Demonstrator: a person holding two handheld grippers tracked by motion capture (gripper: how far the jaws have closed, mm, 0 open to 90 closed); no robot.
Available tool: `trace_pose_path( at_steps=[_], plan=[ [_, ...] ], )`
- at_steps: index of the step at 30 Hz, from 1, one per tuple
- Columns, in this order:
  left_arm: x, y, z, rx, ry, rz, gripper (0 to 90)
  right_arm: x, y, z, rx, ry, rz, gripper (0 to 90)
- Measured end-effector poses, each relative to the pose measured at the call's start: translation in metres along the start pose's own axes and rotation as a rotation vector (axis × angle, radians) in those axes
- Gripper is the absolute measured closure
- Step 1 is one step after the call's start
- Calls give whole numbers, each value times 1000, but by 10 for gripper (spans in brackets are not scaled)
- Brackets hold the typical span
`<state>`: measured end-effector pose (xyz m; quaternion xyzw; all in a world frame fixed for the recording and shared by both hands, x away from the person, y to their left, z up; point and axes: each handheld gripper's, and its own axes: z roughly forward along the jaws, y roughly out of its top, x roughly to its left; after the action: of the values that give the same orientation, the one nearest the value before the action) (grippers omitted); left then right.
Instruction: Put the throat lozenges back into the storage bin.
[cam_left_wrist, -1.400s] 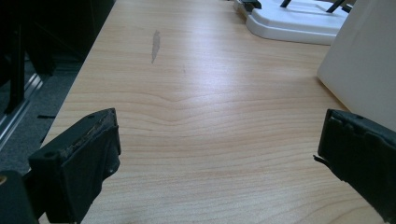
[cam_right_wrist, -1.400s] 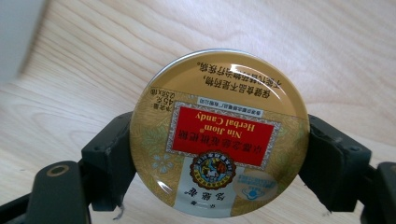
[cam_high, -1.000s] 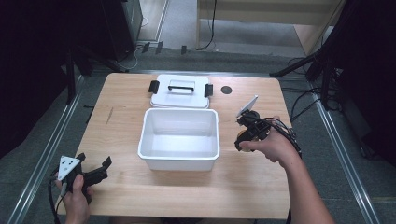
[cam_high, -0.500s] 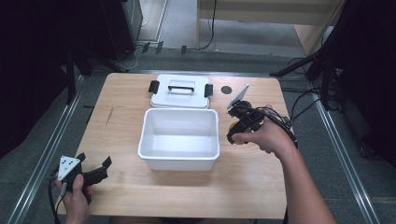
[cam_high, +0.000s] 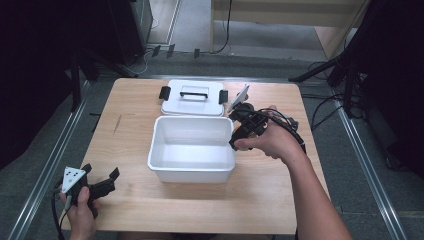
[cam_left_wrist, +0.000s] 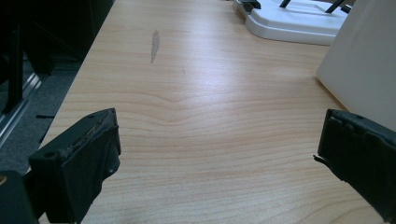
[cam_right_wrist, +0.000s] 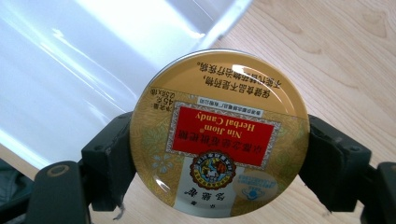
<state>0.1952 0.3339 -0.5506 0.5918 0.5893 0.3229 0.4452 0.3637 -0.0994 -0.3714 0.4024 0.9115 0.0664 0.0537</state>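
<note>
A round gold candy tin (cam_right_wrist: 219, 133) with a red label sits flat-face-on between the jaws of my right gripper (cam_right_wrist: 219, 156), which is shut on its edges. Seen from above, that right gripper (cam_high: 236, 141) hangs over the right rim of the open white bin (cam_high: 159, 150), jaws pointing down and left. Behind the tin, the bin's white interior (cam_right_wrist: 79, 70) lies at upper left. At the table's front left corner my left gripper (cam_high: 102, 179) rests open; its wide-apart jaws (cam_left_wrist: 217, 154) have nothing but bare wood between them.
The bin's white lid (cam_high: 192, 102), with a black handle and side latches, lies flat behind the bin. Its edge and the bin's wall (cam_left_wrist: 364, 65) appear at the upper right of the left gripper view. Cables trail right of my right hand.
My right hand has carried the tin left and upward, from the table right of the bin to the bin's right rim. The left gripper has stayed put.
</note>
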Motion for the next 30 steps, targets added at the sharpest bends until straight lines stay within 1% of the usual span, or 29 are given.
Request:
trace_pose_path(
  at_steps=[3,4,5,6,7,10,11,13,15,17,18,19,20,23,24,26,30],
  plan=[
    [0,0,0,1,0,-1,0,3,3,0,-2,5,-3,206],
    [0,0,0,1,0,3,0,8,8,-1,-5,10,-4,206],
    [0,0,0,1,-1,2,0,8,8,-1,-5,10,-4,206],
    [0,0,0,1,-1,2,0,13,12,-1,-5,9,-23,206],
    [0,0,0,3,-2,2,0,13,12,-1,-5,9,-23,206],
    [1,0,0,2,-1,2,0,20,18,-1,-13,11,-39,205],
    [1,0,0,1,-1,1,0,23,21,-2,-12,11,-38,206],
    [1,0,0,2,-3,1,0,27,24,-2,-21,14,-55,205],
    [1,0,0,1,-3,-1,0,31,27,-2,-30,13,-82,205],
    [1,0,0,1,-3,-2,0,34,30,-3,-42,23,-94,205],
    [1,0,0,3,-4,-1,0,37,31,-3,-48,26,-106,205],
    [1,0,0,3,-5,-1,0,40,33,-1,-48,19,-130,205],
    [1,0,0,3,-5,-1,0,40,33,-1,-48,19,-130,205],
    [1,0,0,1,-4,-1,0,44,35,3,-57,13,-181,205],
    [1,0,0,1,-4,-1,0,44,35,4,-56,12,-184,205],
    [1,0,0,3,-5,-1,0,46,36,7,-56,15,-211,205],
    [1,0,0,2,-5,-1,0,46,37,14,-43,13,-239,205]
  ],
)
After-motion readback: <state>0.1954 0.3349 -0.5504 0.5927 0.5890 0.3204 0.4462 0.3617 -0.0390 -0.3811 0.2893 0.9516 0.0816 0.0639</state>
